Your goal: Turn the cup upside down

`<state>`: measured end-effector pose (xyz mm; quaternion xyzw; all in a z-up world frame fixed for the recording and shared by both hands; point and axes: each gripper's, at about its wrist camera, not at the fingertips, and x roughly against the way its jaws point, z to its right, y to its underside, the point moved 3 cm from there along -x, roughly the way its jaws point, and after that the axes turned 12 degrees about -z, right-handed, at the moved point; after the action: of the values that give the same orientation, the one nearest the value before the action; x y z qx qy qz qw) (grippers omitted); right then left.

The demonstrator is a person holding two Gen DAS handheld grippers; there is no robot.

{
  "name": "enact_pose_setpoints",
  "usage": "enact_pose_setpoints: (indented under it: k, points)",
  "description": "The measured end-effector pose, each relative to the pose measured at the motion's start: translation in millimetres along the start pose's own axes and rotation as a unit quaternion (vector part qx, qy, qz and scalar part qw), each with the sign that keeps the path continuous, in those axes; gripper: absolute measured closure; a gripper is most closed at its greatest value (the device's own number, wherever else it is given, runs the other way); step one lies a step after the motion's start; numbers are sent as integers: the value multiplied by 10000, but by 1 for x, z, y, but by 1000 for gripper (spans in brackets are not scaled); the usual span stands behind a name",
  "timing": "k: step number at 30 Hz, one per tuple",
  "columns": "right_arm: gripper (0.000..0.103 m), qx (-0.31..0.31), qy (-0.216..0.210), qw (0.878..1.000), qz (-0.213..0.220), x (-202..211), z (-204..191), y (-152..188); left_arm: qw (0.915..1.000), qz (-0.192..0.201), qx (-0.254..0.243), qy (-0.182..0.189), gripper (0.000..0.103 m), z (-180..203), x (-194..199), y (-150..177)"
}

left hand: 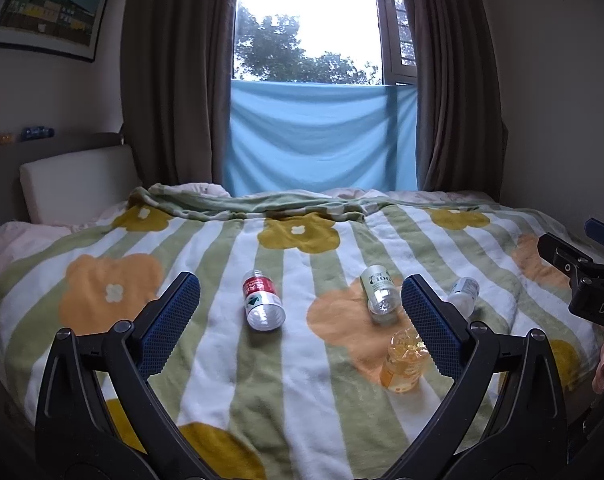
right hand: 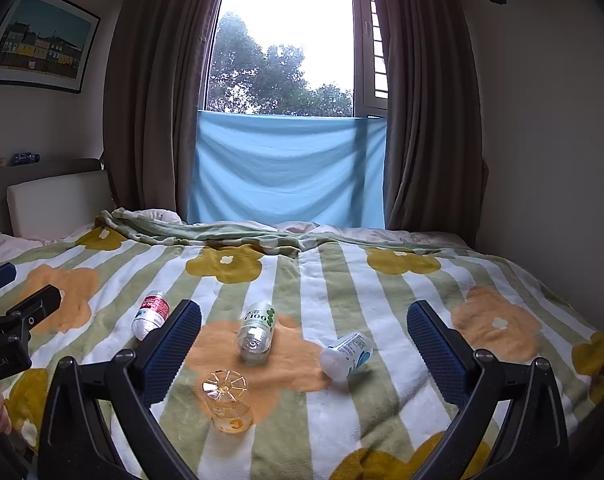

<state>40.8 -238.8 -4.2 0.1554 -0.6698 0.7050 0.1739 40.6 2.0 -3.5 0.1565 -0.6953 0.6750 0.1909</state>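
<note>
Four small containers lie mid-bed on the blanket (left hand: 205, 360); left tongs (left hand: 300, 300) spread, empty, with the amber cup (left hand: 402, 364) standing base-up just inside their right finger. Right tongs (right hand: 304, 328) likewise spread, cup (right hand: 226, 404) low-left, nearer the left finger; its rim is hidden.

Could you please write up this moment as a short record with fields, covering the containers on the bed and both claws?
surface: striped floral blanket on a bed
standing item: small amber clear plastic bottle, upside down, base on top
lying items: red-labelled clear plastic bottle; green-labelled clear plastic bottle; white blue-printed plastic bottle, all on their sides
left claw: open, holding nothing, above the blanket
right claw: open, holding nothing, above the blanket
contact: neither claw touches any bottle
</note>
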Motion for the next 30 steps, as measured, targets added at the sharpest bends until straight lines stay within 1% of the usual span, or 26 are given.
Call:
enact_pose_setpoints:
  k: [18,23,30]
  points:
    - [0,-5,3,10000,3,1,1,0,9999,21,56,136,2,4,3,0]
    - [0,-8,1,10000,-2,0,1,0,9999,24,32,98,1,4,3,0]
    - [0,-20,1,10000,-37,1,-2,1,9997,225,14,98,0,5,9,-1]
